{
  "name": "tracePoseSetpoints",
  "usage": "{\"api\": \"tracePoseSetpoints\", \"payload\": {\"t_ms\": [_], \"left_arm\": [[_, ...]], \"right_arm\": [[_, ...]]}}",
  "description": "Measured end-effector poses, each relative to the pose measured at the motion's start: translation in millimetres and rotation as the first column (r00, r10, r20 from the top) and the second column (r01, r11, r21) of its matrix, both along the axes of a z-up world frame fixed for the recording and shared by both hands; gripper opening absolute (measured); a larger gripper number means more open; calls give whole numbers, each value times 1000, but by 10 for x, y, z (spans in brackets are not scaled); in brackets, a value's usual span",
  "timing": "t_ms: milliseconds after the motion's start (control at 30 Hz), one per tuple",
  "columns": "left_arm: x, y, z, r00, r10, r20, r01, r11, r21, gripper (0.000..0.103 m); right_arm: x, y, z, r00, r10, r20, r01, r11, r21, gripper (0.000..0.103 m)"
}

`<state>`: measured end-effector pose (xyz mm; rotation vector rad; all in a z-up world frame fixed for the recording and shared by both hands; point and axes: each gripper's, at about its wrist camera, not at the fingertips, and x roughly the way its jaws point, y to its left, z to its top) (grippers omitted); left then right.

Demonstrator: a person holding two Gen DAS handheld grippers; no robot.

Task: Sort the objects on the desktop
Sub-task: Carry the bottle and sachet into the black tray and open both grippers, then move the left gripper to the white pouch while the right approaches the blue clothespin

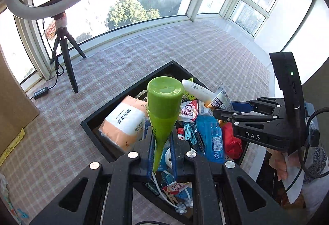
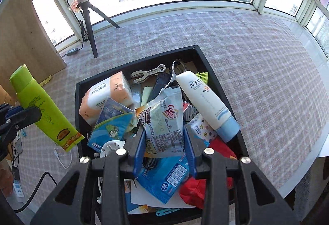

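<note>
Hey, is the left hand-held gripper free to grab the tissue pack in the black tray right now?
Probably not: the left hand-held gripper is already shut on the green tube. The tissue pack lies uncovered on top at the black tray edge, so reaching it looks easy once the tube is set down.

- The left gripper (image 1: 162, 155) reaches in from the bottom edge, its blue-padded jaws clamped on the flat crimped end of a green tube (image 1: 163, 109).
- The tube stands up beyond the jaws, its round cap (image 1: 165, 92) facing the camera.
- Below and past the jaws sits a black tray (image 1: 96, 120) crowded with packets, among them a tissue pack (image 1: 123, 124) to the left.
- To the right of the jaws, the right gripper (image 1: 224, 111) pinches what looks like a small sachet (image 1: 221, 99); a white tube (image 1: 197, 90) lies against it.
- The tray rests on a checked tablecloth (image 1: 144, 52).
</note>
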<state>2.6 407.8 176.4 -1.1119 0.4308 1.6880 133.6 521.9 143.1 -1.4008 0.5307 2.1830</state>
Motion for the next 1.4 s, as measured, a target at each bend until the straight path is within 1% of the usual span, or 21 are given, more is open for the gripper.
{"api": "tracePoseSetpoints", "payload": {"t_ms": [33, 67, 100, 133, 267, 333, 500, 600, 667, 733, 800, 867, 900, 967, 1033, 1100, 1200, 1233, 1300, 1400], "left_arm": [[30, 100, -27, 1000, -10, 0, 10, 1000, -17, 15], [48, 167, -51, 1000, -11, -2, 11, 999, -30, 21], [53, 209, -61, 1000, -3, -7, 3, 999, -34, 29], [58, 230, -62, 1000, -2, -17, 2, 1000, -31, 30], [29, 216, -84, 1000, 0, -23, -1, 999, -40, 30], [2, 158, -83, 999, 19, -42, -21, 999, -43, 30], [-80, -39, -137, 997, 58, -48, -61, 996, -60, 30], [-149, -237, -203, 993, 108, -54, -112, 991, -75, 30], [-192, -394, -256, 988, 138, -65, -144, 985, -93, 30], [-245, -571, -296, 981, 180, -68, -187, 976, -109, 30], [-294, -780, -331, 971, 221, -92, -231, 964, -131, 30], [-342, -1039, -364, 956, 268, -120, -284, 947, -152, 31], [-377, -1178, -383, 948, 296, -120, -312, 936, -161, 31], [-453, -1481, -416, 926, 359, -113, -375, 909, -183, 32], [-484, -1807, -441, 902, 411, -129, -430, 881, -195, 32], [-521, -2117, -468, 869, 475, -142, -495, 841, -216, 32], [-564, -2587, -456, 808, 575, -129, -589, 781, -209, 32], [-560, -2712, -444, 793, 595, -134, -609, 766, -205, 32], [-532, -2943, -419, 758, 631, -167, -653, 730, -202, 33], [-498, -3230, -377, 716, 675, -175, -698, 691, -189, 33]], "right_arm": [[18, 23, -8, 1000, 1, 2, -1, 1000, -9, 36], [36, 35, -8, 1000, 4, -1, -4, 1000, -18, 37], [54, 50, -7, 1000, -4, -2, 4, 1000, -19, 41], [67, 67, -4, 1000, -19, 4, 19, 1000, -15, 47], [103, 82, 23, 999, -34, -8, 34, 999, -18, 53], [103, 68, 24, 999, -32, -9, 32, 999, -13, 53], [51, -5, 8, 1000, -19, -18, 19, 1000, -23, 53], [-26, -107, 9, 1000, 16, -19, -16, 1000, -8, 53], [-79, -190, 5, 999, 39, -28, -40, 999, -18, 53], [-142, -278, -8, 997, 68, -40, -69, 997, -30, 53], [-215, -396, -25, 993, 107, -48, -108, 993, -36, 53], [-300, -530, -15, 986, 155, -68, -158, 987, -40, 53], [-342, -595, -9, 983, 170, -72, -173, 984, -37, 53], [-454, -740, -13, 975, 210, -68, -212, 977, -27, 53], [-556, -908, -5, 967, 243, -71, -244, 970, -12, 53], [-646, -1102, 10, 949, 301, -94, -303, 953, -8, 53], [-805, -1420, -28, 924, 374, -74, -374, 927, 14, 53], [-852, -1516, -45, 915, 397, -71, -397, 918, 16, 53], [-940, -1693, -75, 898, 433, -78, -433, 901, 15, 53], [-1037, -1933, -107, 889, 451, -83, -450, 892, 25, 53]]}}
